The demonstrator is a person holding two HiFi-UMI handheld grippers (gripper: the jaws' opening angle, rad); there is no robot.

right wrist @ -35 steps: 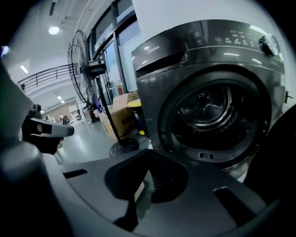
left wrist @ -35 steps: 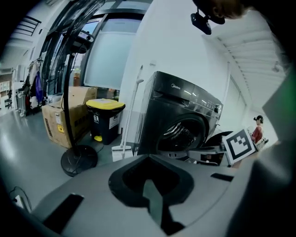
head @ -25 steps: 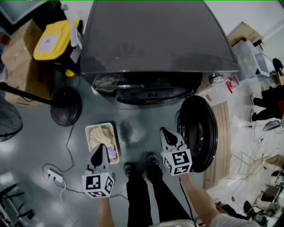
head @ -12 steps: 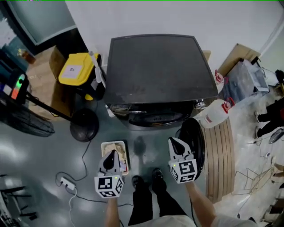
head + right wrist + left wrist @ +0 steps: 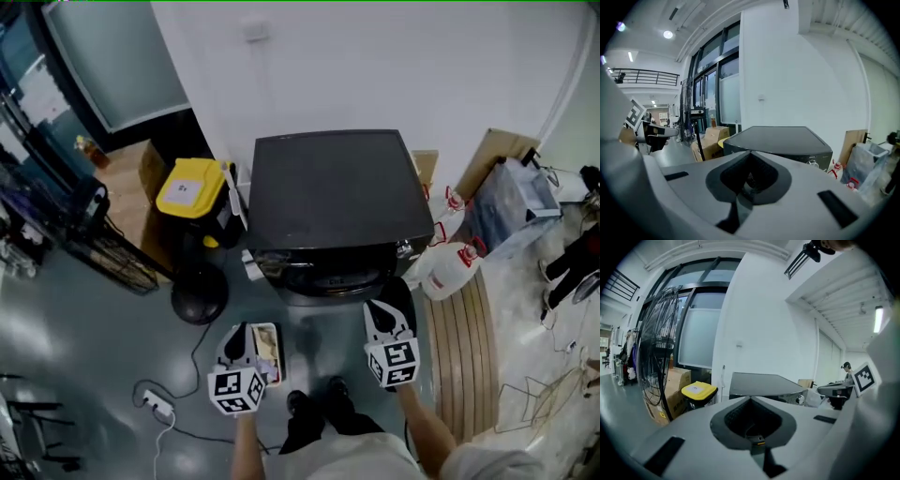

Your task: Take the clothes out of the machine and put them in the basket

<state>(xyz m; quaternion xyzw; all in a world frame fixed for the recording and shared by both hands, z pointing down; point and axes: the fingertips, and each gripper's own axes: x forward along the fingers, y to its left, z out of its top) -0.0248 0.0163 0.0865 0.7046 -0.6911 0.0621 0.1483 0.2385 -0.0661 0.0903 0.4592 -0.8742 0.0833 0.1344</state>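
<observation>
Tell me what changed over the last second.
The person has straightened up: the left hand-held gripper and right hand-held gripper rose with the head, so the washing machine now looks smaller and farther below, with more wall in view. Nothing was taken or let go. Unchanged: both grippers shut and empty, the machine's door open, the basket of clothes on the floor.

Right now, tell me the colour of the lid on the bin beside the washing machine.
Yellow: the lid is bright yellow. It shows best in the head view.
</observation>
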